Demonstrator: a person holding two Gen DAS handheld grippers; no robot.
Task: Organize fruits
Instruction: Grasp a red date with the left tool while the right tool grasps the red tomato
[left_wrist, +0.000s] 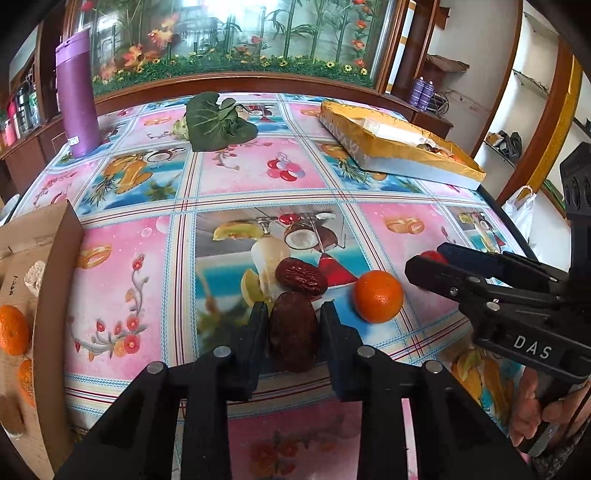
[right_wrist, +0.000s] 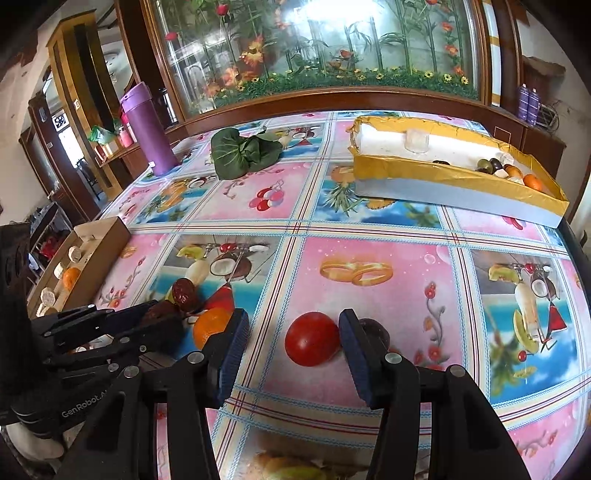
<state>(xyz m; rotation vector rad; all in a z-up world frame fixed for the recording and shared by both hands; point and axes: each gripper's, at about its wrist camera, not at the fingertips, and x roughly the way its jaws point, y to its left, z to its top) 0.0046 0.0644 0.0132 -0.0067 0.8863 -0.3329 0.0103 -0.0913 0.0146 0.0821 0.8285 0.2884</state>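
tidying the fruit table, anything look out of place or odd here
One thing: a limp green leafy vegetable lies loose at the far side of the tablecloth beside the purple flask, outside both boxes. Nothing looks spilled or damaged.

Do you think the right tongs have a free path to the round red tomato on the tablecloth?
Probably yes: the round red tomato already lies between the open right tongs, with nothing blocking it.
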